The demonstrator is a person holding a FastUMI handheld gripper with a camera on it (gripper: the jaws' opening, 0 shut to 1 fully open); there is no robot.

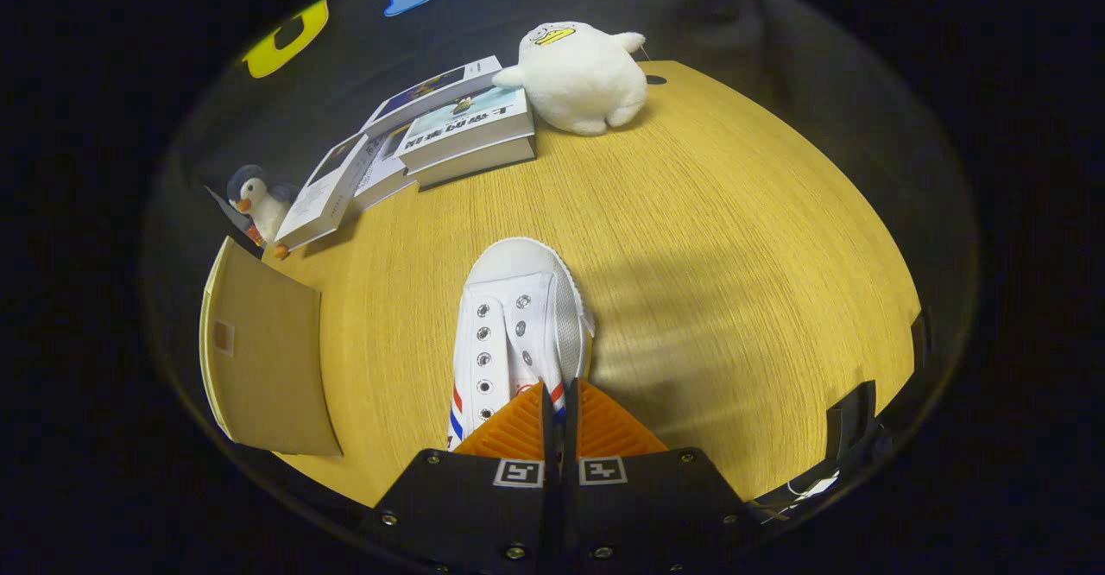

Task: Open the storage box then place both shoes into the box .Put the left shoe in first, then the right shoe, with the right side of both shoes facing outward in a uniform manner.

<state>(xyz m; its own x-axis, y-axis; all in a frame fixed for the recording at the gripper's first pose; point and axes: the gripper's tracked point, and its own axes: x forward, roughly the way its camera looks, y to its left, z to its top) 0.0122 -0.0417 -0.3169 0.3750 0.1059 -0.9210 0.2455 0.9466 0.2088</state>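
One white shoe (518, 325) hung pinched at its heel edge between the nearly closed fingers of the tool (559, 402), toe out over the desk (734, 238). The box (268, 368) sat to the left; by my reading, the packing was unfinished.

One white shoe (518, 333). Two plush toys: white duck (580, 74), small penguin (257, 202). About four books (432, 139), overlapping, exact number unclear. One cardboard box flap (268, 359). One gripper (555, 402), two orange fingers (509, 430) pressed close together.
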